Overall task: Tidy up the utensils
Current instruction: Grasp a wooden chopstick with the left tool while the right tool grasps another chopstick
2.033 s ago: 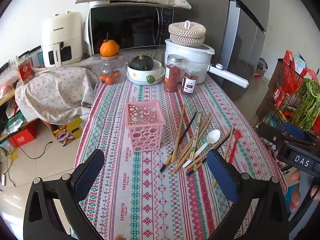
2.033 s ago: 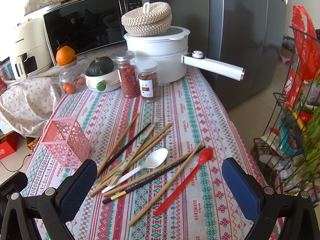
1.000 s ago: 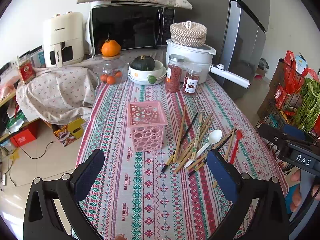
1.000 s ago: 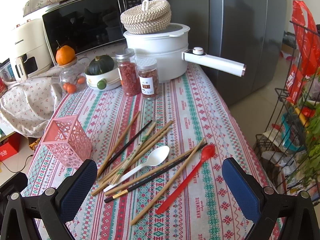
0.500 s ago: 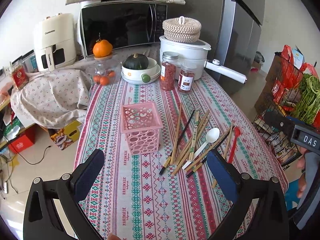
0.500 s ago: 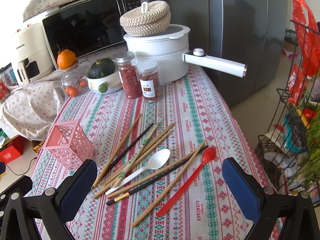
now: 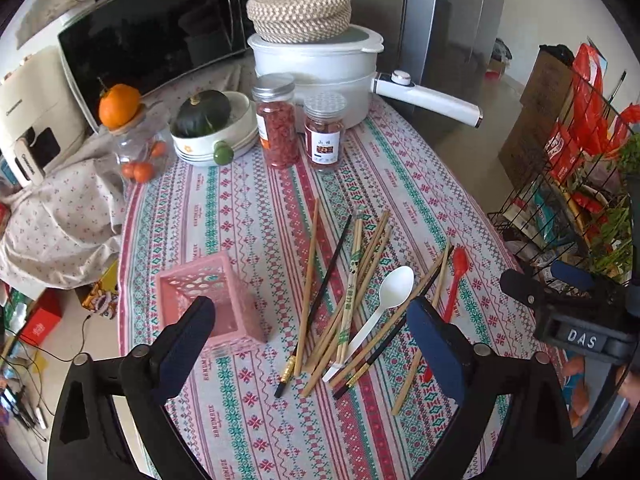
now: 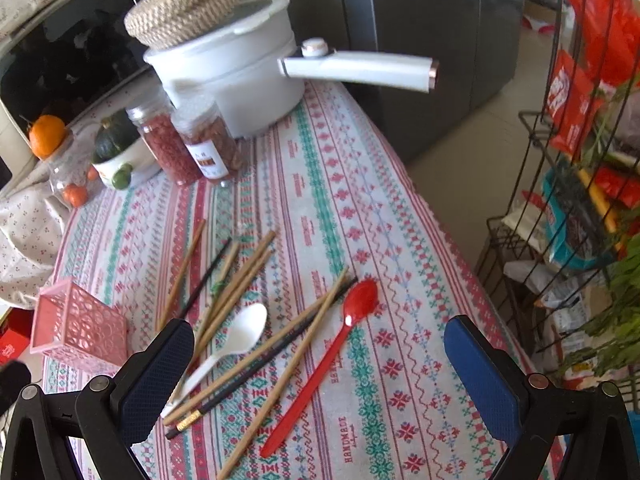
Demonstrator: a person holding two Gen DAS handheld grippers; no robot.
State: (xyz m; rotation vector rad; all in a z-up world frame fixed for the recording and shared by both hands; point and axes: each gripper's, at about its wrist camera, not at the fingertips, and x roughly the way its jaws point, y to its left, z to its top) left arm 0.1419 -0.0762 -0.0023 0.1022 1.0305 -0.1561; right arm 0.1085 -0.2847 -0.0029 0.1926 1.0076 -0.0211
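Chopsticks (image 7: 308, 280) and spoons lie loose under both grippers: left gripper (image 7: 316, 344) closing on nothing, right gripper (image 8: 320, 364) wide apart

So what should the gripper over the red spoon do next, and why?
Probably lower the right gripper onto the red plastic spoon. Its jaws stand open and empty, the spoon lies apart from the chopsticks, and the pink perforated basket waits empty-looking nearby.

Left gripper (image 7: 316, 352) angled downward, jaws closing on nothing; right gripper (image 8: 320, 364) gapes wide.
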